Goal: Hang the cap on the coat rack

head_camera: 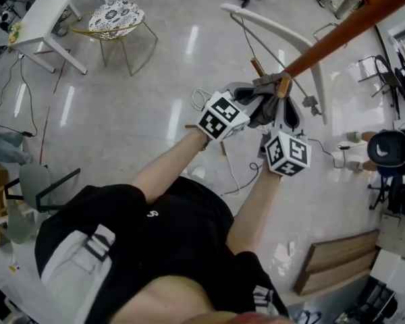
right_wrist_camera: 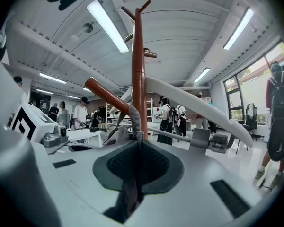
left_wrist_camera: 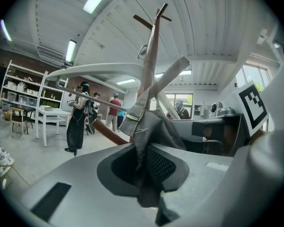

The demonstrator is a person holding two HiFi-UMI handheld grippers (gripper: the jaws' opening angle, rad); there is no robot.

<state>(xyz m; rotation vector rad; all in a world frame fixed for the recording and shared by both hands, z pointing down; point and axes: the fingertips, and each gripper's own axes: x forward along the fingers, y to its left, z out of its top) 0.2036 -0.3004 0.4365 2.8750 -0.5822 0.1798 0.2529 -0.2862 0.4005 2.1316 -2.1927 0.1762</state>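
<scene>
A grey cap (head_camera: 262, 104) hangs between my two grippers, right against the brown coat rack pole (head_camera: 344, 27). My left gripper (head_camera: 251, 106) is shut on a bunch of the cap's fabric (left_wrist_camera: 154, 136), and the strap with its buckle (left_wrist_camera: 131, 115) rises toward the pole (left_wrist_camera: 151, 56). My right gripper (head_camera: 281, 119) is shut on the cap's edge (right_wrist_camera: 131, 181). There the grey strap (right_wrist_camera: 134, 118) lies against the rack where a slanted peg (right_wrist_camera: 106, 94) meets the upright pole (right_wrist_camera: 138, 60). Whether the strap is looped over the peg I cannot tell.
A white curved stand (head_camera: 278, 34) lies on the floor beside the rack. At the far left are a white table (head_camera: 46, 11) and a round patterned stool (head_camera: 116, 17). Wooden boards (head_camera: 337, 262) lie at lower right, cables (head_camera: 237, 175) trail on the floor. People stand in the background (right_wrist_camera: 170, 119).
</scene>
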